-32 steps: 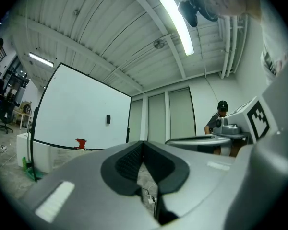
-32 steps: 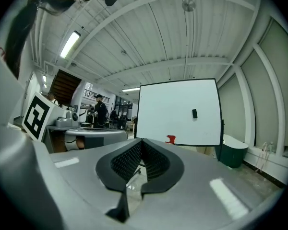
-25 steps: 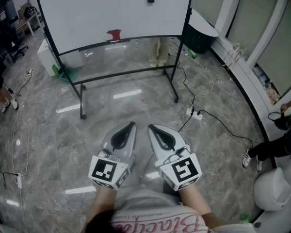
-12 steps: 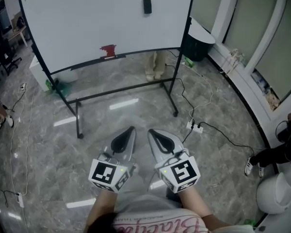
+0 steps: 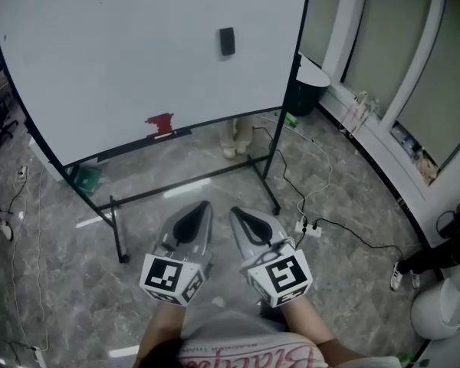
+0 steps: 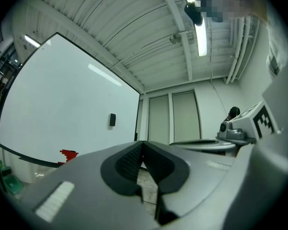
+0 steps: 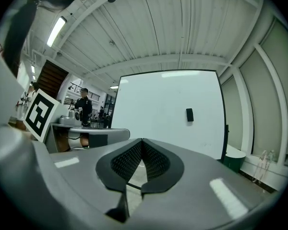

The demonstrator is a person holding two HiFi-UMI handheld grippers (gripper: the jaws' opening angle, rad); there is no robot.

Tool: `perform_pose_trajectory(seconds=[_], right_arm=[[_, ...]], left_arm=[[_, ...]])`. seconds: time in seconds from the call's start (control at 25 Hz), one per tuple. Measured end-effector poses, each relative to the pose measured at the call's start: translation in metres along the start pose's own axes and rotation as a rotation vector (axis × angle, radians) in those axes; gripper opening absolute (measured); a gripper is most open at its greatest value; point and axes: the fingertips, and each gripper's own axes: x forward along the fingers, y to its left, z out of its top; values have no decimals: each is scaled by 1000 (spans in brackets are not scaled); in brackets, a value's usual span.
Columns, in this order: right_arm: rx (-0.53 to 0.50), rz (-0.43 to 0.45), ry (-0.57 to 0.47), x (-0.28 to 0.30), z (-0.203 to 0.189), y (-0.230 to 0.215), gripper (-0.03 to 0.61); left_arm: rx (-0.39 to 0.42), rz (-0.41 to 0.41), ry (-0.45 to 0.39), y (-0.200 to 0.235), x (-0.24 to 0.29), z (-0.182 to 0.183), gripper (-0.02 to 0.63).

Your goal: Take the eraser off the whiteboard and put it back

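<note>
A small black eraser [image 5: 227, 41] sticks high on the white whiteboard [image 5: 123, 67], which stands on a black wheeled frame ahead of me. The eraser [image 6: 112, 120] also shows in the left gripper view and, right of centre, the eraser [image 7: 189, 114] shows in the right gripper view. My left gripper [image 5: 198, 206] and right gripper [image 5: 236, 212] are held side by side, low and well short of the board. Both point toward it, jaws shut and empty. A red object [image 5: 160, 123] rests on the board's tray.
A power strip with black cables [image 5: 313, 229] lies on the marble floor right of the board's leg [image 5: 271, 198]. A dark round bin [image 5: 305, 83] stands behind the board's right side. A window ledge runs along the right wall. A person's shoe [image 5: 396, 276] is at the right edge.
The whiteboard and eraser have grown larger and nearer in the head view. Both grippers have travelled forward toward the board together, still shut.
</note>
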Motion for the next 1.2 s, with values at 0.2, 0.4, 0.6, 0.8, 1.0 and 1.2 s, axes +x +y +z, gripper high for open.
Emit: perform_pose_trajectory(seconds=[0.2, 0.4, 0.6, 0.8, 1.0, 1.2], right_arm=[[-1, 5, -7, 29, -3, -16, 2], [1, -30, -6, 50, -5, -37, 2], [22, -66, -16, 74, -4, -66, 2], [-12, -58, -45, 112, 9, -95, 3], [-49, -67, -86, 146, 27, -131, 47], [-49, -75, -95, 201, 43, -182, 117]], left_arm=[[-22, 0, -12, 28, 26, -4, -2], [-28, -19, -14, 39, 48, -8, -2], [-5, -30, -9, 50, 73, -11, -2], [9, -11, -3, 74, 102, -14, -2], [16, 12, -14, 89, 128, -17, -2], [28, 14, -14, 113, 177, -15, -2]])
